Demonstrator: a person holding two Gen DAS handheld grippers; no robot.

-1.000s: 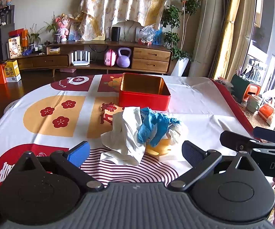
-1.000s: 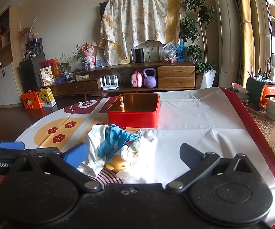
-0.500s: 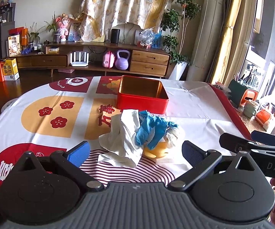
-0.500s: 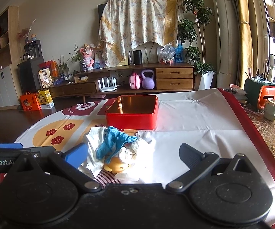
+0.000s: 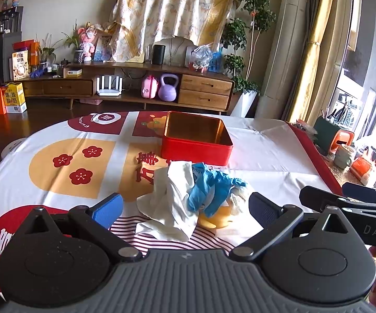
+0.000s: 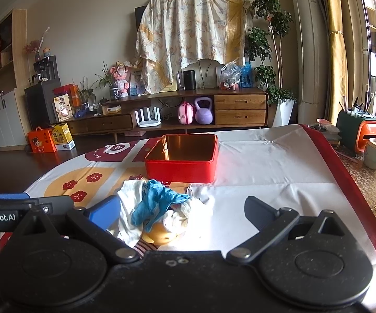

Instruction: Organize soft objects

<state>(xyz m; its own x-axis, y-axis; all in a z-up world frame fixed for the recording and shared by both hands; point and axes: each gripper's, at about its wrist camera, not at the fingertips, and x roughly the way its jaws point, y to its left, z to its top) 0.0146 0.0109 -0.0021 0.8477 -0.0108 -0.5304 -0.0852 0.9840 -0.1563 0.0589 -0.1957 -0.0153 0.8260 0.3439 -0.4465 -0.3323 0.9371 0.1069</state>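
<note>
A heap of soft things lies on the table: a white cloth (image 5: 171, 203) (image 6: 129, 208), a blue glove (image 5: 211, 187) (image 6: 156, 203) draped over it, a crumpled pale rag (image 5: 236, 199) (image 6: 177, 217) and a yellow object (image 5: 214, 220) (image 6: 160, 232) underneath. Behind the heap stands an open red tin (image 5: 195, 140) (image 6: 182, 160) with a gold inside and nothing in it. My left gripper (image 5: 185, 207) is open just short of the heap. My right gripper (image 6: 181, 210) is open too, with the heap near its left finger. Each gripper shows at the other view's edge.
The table wears a white cloth with red and yellow prints (image 5: 65, 161) and a red border (image 6: 344, 182). A mug (image 6: 374, 152) and an orange and green holder (image 6: 359, 130) stand off to the right. A wooden sideboard (image 6: 188, 114) lines the far wall.
Both grippers have drifted slightly, so the heap and tin sit a little differently in each view. Both stay open and nothing on the table has moved.
</note>
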